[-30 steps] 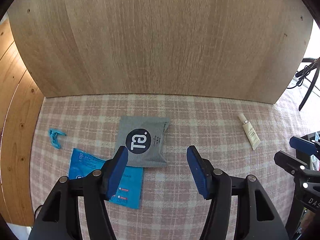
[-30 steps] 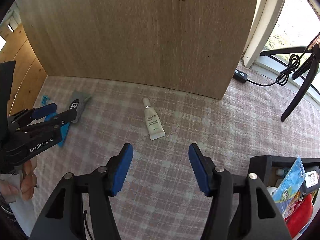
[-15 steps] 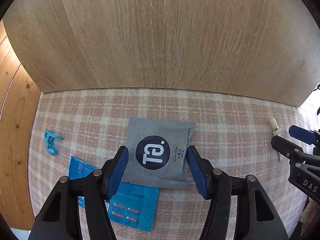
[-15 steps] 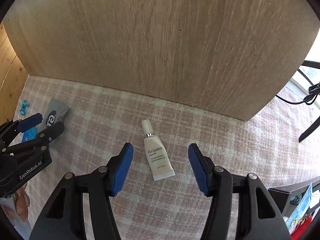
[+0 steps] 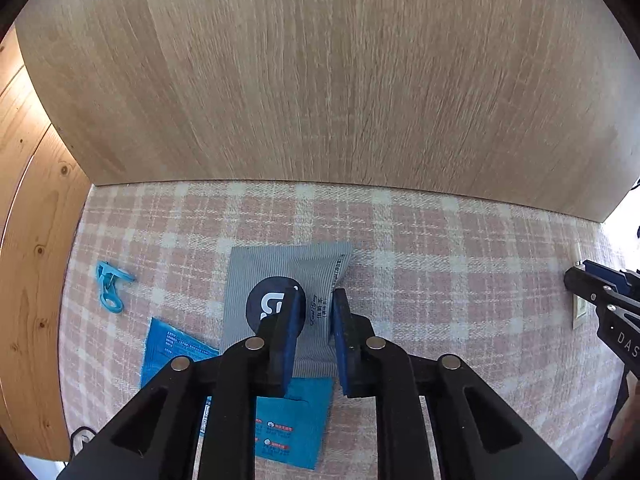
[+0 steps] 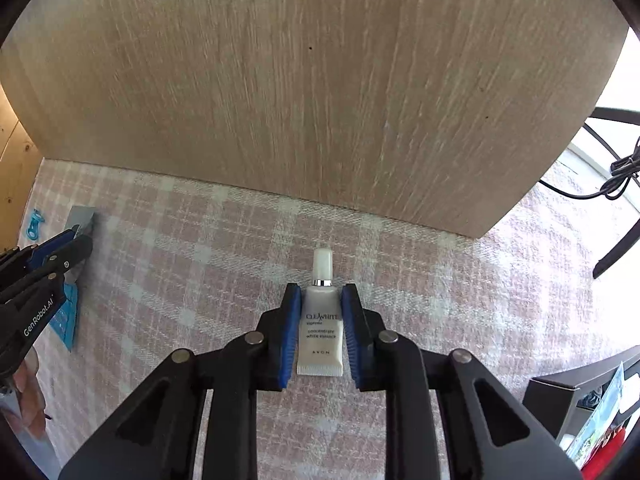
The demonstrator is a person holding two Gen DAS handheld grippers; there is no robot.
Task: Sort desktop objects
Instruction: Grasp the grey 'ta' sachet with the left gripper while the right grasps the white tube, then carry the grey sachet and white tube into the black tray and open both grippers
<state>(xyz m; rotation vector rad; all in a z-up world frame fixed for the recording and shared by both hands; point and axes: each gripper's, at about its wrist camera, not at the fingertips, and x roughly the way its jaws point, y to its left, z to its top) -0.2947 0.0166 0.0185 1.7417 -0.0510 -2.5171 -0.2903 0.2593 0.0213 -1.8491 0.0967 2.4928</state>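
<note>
A grey sachet [image 5: 280, 268] with a dark round logo lies on the pink plaid cloth [image 5: 440, 280]. My left gripper [image 5: 318, 312] points down on it, jaws closing, and the sachet's right half is pinched between the blue pads. Under the sachet's near edge lies a blue sachet [image 5: 292, 420]. A white cream tube [image 6: 322, 320] lies cap away from me. My right gripper [image 6: 322, 296] is closing on it, with both pads against the tube's sides. Each gripper shows at the edge of the other's view: the left gripper [image 6: 60, 252] and the right gripper [image 5: 596, 288].
An upright wooden board [image 5: 320, 80] walls off the back of the cloth. A small blue clip [image 5: 110, 288] lies at the left near a wood panel [image 5: 32, 240]. A black bin [image 6: 560, 396] with packets stands at the near right. A black cable [image 6: 616, 168] runs at the far right.
Both grippers sank toward the cloth and their jaws narrowed from wide open. The left now pinches the grey sachet and the right clasps the white tube.
</note>
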